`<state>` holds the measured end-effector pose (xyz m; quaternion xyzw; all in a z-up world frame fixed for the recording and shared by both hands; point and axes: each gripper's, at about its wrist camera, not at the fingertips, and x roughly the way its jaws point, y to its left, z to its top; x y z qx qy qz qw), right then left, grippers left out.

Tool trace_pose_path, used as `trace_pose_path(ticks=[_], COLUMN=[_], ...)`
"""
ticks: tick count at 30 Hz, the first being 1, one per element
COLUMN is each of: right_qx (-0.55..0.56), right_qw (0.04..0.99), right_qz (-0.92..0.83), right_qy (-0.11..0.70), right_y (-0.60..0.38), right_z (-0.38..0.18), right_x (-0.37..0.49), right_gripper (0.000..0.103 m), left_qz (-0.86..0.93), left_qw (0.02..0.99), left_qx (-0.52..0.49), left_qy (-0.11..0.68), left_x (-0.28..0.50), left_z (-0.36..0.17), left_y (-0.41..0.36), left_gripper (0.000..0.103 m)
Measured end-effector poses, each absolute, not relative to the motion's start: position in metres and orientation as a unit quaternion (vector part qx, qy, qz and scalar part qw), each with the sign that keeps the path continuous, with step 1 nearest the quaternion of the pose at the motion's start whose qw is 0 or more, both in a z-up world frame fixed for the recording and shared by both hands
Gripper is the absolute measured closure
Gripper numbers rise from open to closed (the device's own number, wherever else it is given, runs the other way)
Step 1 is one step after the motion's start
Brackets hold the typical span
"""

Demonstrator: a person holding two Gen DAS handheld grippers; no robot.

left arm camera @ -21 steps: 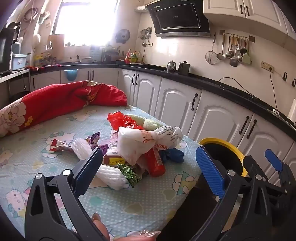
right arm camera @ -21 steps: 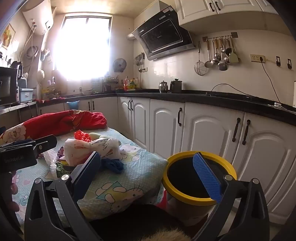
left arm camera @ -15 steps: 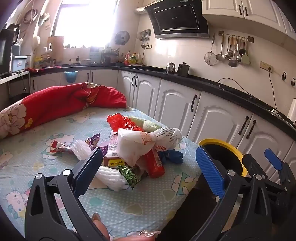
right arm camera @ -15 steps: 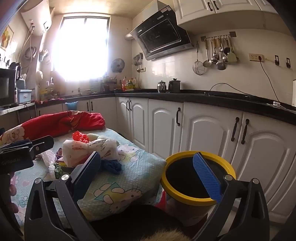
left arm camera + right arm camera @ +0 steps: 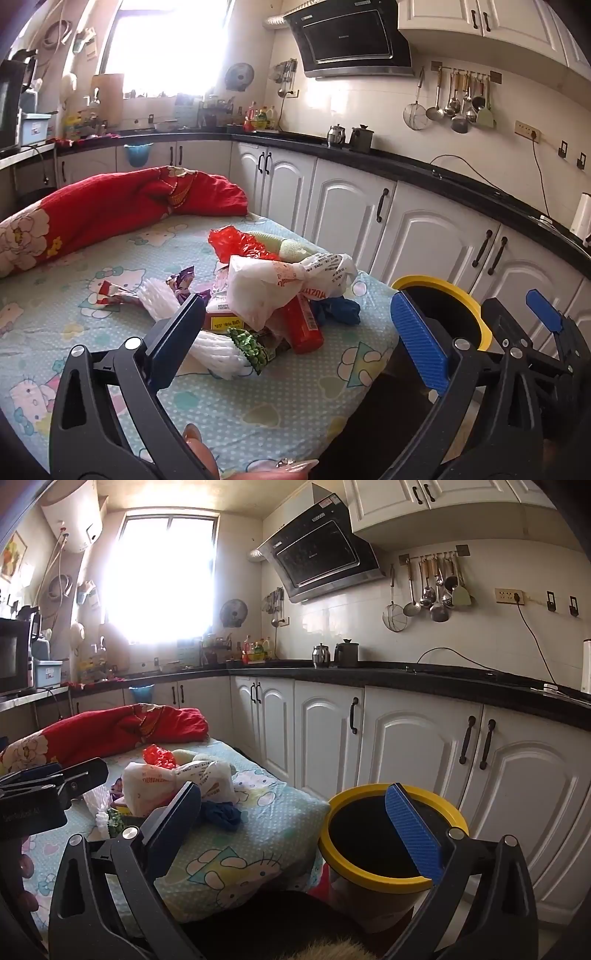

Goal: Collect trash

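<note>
Currently both tools stand fully open and empty.
Left tool [image 5: 295,336] hovers near the trash pile [image 5: 273,291] on the cartoon-print table [image 5: 295,398]; right tool [image 5: 295,823] sits above the table edge, just beside the yellow-rimmed bin [image 5: 391,849].

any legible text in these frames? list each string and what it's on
"WUZHE...", partly cut off and upside down: red print on the knotted white plastic bag.
Smaller print on that bag: too small to read.
Yellow label on the red carton: blurred.
Brand on the black range hood: too small.
Faint lettering on the left tongs' black body: unreadable.
</note>
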<state>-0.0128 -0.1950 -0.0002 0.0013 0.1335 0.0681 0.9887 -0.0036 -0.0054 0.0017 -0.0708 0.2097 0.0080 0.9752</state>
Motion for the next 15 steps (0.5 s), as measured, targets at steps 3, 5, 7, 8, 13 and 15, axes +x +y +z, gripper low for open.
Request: trace_pose_path(ticks=[3, 5, 7, 8, 13, 15], right_qx=[0.000, 0.000, 0.001, 0.001, 0.000, 0.001], right_qw=[0.989, 0.989, 0.989, 0.989, 0.989, 0.989], right_qz=[0.067, 0.067, 0.067, 0.067, 0.067, 0.067], right_qy=[0.132, 0.133, 0.133, 0.132, 0.132, 0.132], right_y=[-0.1948, -0.1951, -0.1950, -0.1950, -0.1947, -0.1948], right_z=[0.0003, 0.0006, 0.0004, 0.0007, 0.0004, 0.0012], right_x=[-0.0137, -0.0135, -0.0136, -0.0137, -0.0138, -0.0140], right_gripper=[0.006, 0.006, 0.006, 0.006, 0.006, 0.006], left_qz=[0.008, 0.008, 0.008, 0.008, 0.007, 0.008], left_qw=[0.975, 0.975, 0.975, 0.975, 0.976, 0.976], left_qx=[-0.071, -0.071, -0.071, -0.071, -0.071, -0.071], left_qy=[0.208, 0.208, 0.208, 0.208, 0.208, 0.208], left_x=[-0.0033, -0.0033, -0.0032, -0.0034, -0.0036, -0.0035], left_z=[0.0015, 0.0016, 0.0017, 0.0018, 0.0018, 0.0019], left_y=[-0.0046, -0.0045, -0.0044, -0.0047, -0.0047, -0.0046], left_gripper=[0.011, 0.011, 0.011, 0.011, 0.011, 0.011])
